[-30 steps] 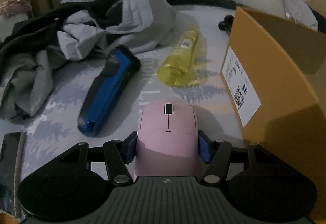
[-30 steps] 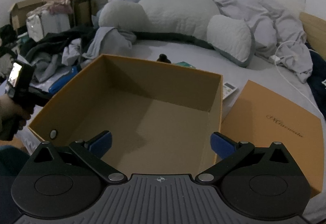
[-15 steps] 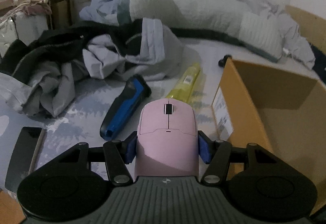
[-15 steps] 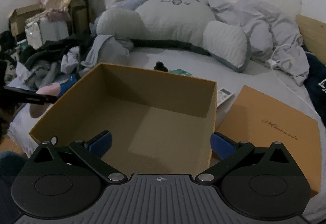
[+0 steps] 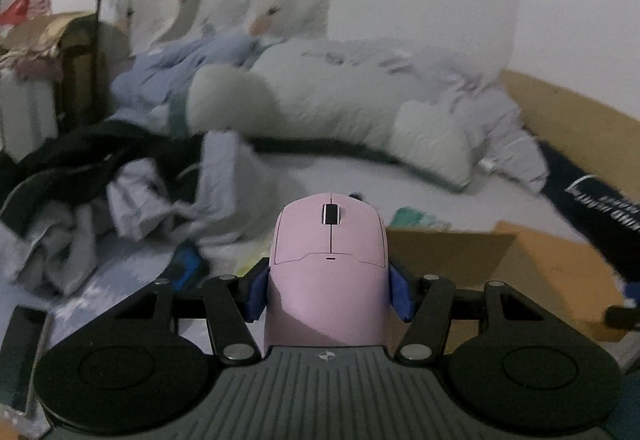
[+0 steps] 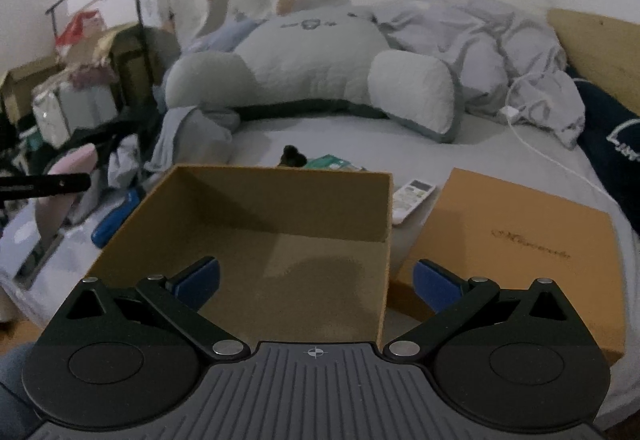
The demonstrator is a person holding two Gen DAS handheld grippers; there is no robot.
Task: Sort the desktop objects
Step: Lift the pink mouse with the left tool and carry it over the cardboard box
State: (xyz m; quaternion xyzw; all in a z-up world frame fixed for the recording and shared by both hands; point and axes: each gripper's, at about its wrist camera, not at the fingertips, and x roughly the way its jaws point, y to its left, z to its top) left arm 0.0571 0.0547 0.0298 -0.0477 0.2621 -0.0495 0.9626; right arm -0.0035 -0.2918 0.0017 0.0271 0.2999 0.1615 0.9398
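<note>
Blurred bedding and clothes behind; razor [image 5: 187, 265] half hidden beyond left tongs [image 5: 328, 290], pinching pink mouse [image 5: 329, 264] by its sides, raised off the bed [image 6: 360, 144], beside the open box [image 6: 280, 240]. Right tongs [image 6: 316, 286] spread wide, empty, angled down above the box, lid [image 6: 516, 240] alongside.

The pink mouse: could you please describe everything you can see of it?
The pink mouse is matte, plastic-looking, with a black scroll wheel and a centre seam between two buttons. It sits upright, nose pointing away, clamped at its sides by the left claw with its blue pads, held in the air to the left of the open cardboard box.
</note>
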